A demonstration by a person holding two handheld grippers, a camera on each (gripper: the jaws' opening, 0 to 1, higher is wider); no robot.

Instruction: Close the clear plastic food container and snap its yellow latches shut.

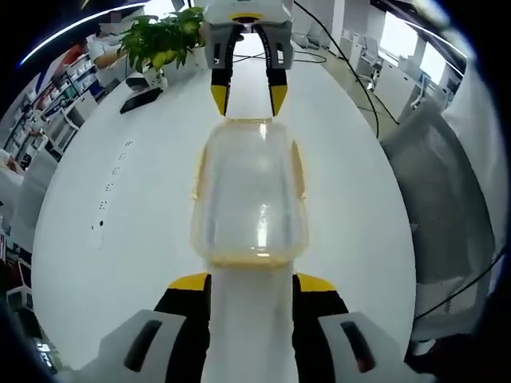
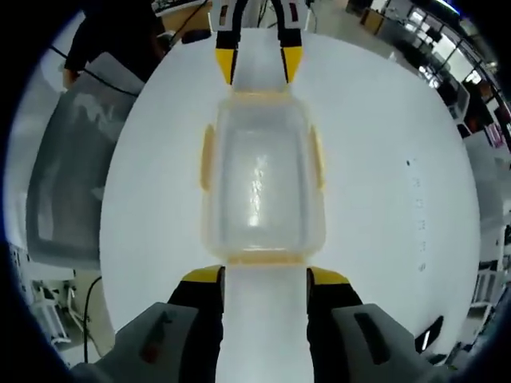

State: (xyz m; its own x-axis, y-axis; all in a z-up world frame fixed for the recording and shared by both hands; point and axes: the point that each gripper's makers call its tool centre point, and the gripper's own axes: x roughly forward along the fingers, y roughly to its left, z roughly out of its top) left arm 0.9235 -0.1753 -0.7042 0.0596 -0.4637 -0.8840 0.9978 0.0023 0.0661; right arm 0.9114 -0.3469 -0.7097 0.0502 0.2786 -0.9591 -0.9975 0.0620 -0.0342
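A clear plastic food container (image 1: 249,191) (image 2: 259,179) lies on the white table (image 1: 144,199) (image 2: 375,159) with its lid on. Yellow latches (image 2: 207,155) run along its long sides and its ends; I cannot tell whether they are snapped down. My left gripper (image 1: 252,282) is open, its yellow tips just short of the container's near end and a little wider than it. From the opposite end my right gripper (image 2: 265,276) is open in the same way. Each gripper appears at the top of the other's view, the right gripper (image 1: 247,89) and the left gripper (image 2: 259,62).
A potted green plant (image 1: 164,40) and a black flat object (image 1: 140,100) stand at the table's far end in the left gripper view. A grey chair (image 1: 439,183) (image 2: 72,183) is beside the table. A person in dark clothes (image 2: 112,36) stands behind it. Cables cross the far tabletop.
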